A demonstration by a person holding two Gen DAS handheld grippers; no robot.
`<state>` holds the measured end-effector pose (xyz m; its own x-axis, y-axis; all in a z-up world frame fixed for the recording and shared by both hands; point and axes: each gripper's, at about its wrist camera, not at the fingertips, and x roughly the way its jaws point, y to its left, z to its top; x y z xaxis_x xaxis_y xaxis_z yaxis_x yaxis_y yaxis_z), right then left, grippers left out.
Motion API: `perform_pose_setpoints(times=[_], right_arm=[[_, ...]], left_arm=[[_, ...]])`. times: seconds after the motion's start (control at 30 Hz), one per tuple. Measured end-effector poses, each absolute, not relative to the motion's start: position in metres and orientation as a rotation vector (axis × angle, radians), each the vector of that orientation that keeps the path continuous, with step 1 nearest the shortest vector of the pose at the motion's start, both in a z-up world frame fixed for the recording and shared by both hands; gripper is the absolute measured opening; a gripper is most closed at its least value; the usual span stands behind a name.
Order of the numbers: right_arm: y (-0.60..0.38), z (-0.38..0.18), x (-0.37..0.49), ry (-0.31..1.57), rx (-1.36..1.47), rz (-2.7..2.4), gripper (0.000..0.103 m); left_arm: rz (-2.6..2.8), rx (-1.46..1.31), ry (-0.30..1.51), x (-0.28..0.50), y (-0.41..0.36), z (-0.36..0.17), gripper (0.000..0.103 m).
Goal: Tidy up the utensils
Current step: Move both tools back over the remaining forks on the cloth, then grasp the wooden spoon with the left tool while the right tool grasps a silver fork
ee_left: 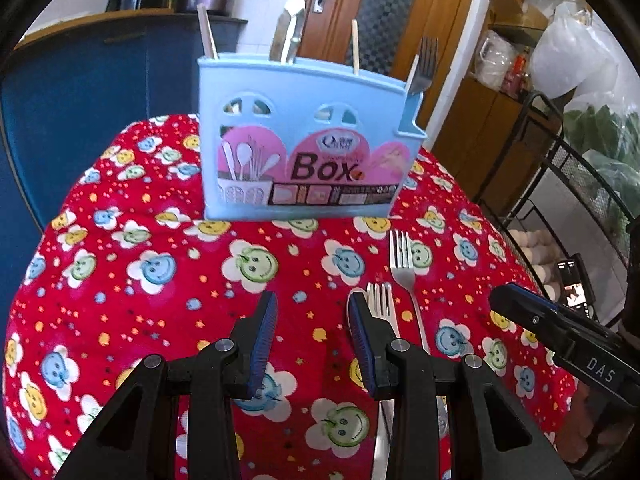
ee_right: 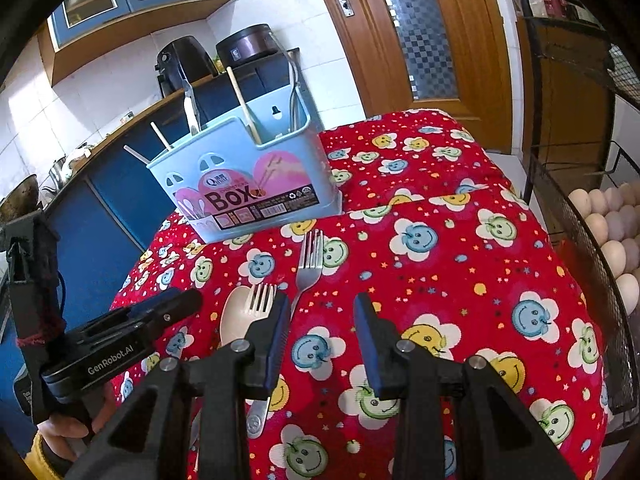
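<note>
Left wrist view shows the left gripper [ee_left: 312, 312] with fingers released and empty over the red cloth on the bench [ee_left: 140, 240]; the right gripper [ee_right: 322, 316] is likewise released and empty. Step in hand, as judged: approach to the loose utensils. Two forks [ee_right: 310, 264] [ee_right: 260, 300] and a spoon [ee_right: 236, 316] lie near the front edge; the next move calls for straddling one handle. The blue utensil box [ee_left: 304, 140], toward the far edge, holds a fork [ee_left: 425, 64], chopsticks [ee_left: 207, 32] and other utensils.

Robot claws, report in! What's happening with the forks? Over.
Both claws open, empty: left claw, right claw. Two forks and a spoon lie loose before the blue box. Nothing blocking.
</note>
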<state>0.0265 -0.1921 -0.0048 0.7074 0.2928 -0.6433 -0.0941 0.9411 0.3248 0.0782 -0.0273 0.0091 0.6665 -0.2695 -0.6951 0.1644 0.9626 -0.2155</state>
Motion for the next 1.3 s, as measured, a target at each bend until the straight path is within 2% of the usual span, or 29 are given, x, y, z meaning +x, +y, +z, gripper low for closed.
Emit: perform_pose_setpoints(times=[0.43,0.77,1.1,1.3], right_arm=[[-0.194,-0.007,0.026,0.762,0.291,0.217,0.036],[-0.196,-0.008,0.026,0.764,0.293,0.216,0.036],[-0.191,-0.01,0.028,0.779,0.28,0.222,0.036],[-0.186,-0.013,0.035,0.804,0.283,0.243,0.036]], left_arm=[[-0.311,-0.194,0.883,0.085,-0.039,-0.014,0.037],[-0.356,-0.188,0.914,0.091,-0.051,-0.022,0.009],[-0.329,-0.198,0.875,0.089,-0.042,-0.015,0.003],[-0.221,-0.154,0.812,0.089,-0.024,-0.004,0.003]])
